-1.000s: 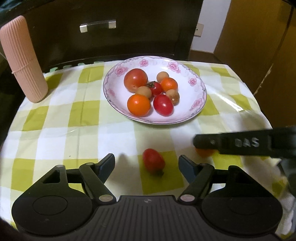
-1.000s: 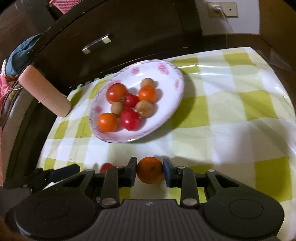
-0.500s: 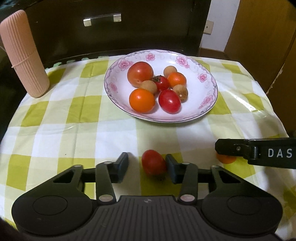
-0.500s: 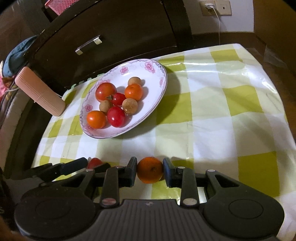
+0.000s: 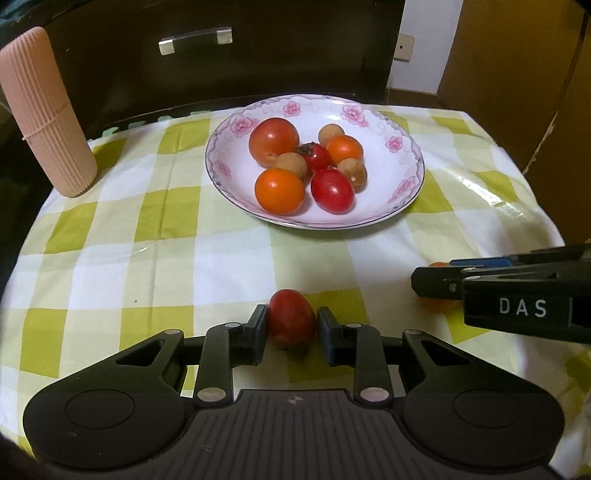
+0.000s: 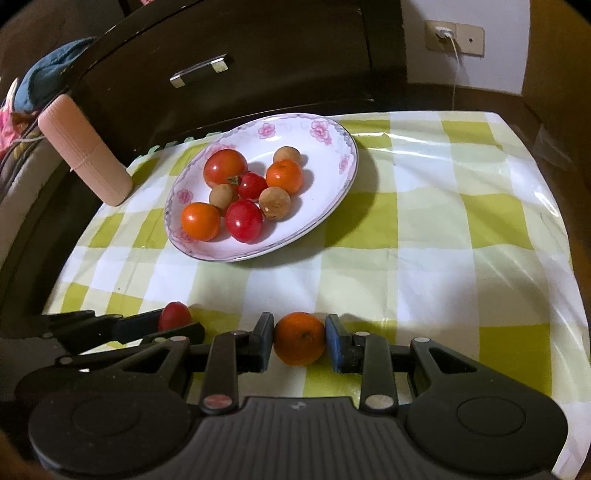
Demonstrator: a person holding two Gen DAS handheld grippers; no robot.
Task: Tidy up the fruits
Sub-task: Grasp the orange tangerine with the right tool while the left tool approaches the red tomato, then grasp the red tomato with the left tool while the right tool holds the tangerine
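Observation:
A small red tomato (image 5: 291, 320) lies on the checked tablecloth, and my left gripper (image 5: 291, 332) is closing on it, both pads touching its sides. In the right wrist view my right gripper (image 6: 300, 341) is shut on a small orange fruit (image 6: 299, 343), just above the cloth. The left gripper's fingers (image 6: 162, 326) with the red tomato (image 6: 174, 315) show beside it on the left. Behind both stands a white flowered plate (image 5: 406, 192) holding several tomatoes, orange fruits and brown longans. The right gripper (image 5: 439, 286) enters the left wrist view from the right.
A pink ribbed cylinder (image 5: 44, 114) stands at the table's back left corner. A dark cabinet with a metal handle (image 5: 195, 38) rises right behind the table. The cloth drops off at the right edge (image 6: 565, 258). A wall socket with a cable (image 6: 443, 35) is behind.
My left gripper's jaws have closed from wide apart onto the red tomato. The right gripper still holds the orange fruit and has rolled slightly.

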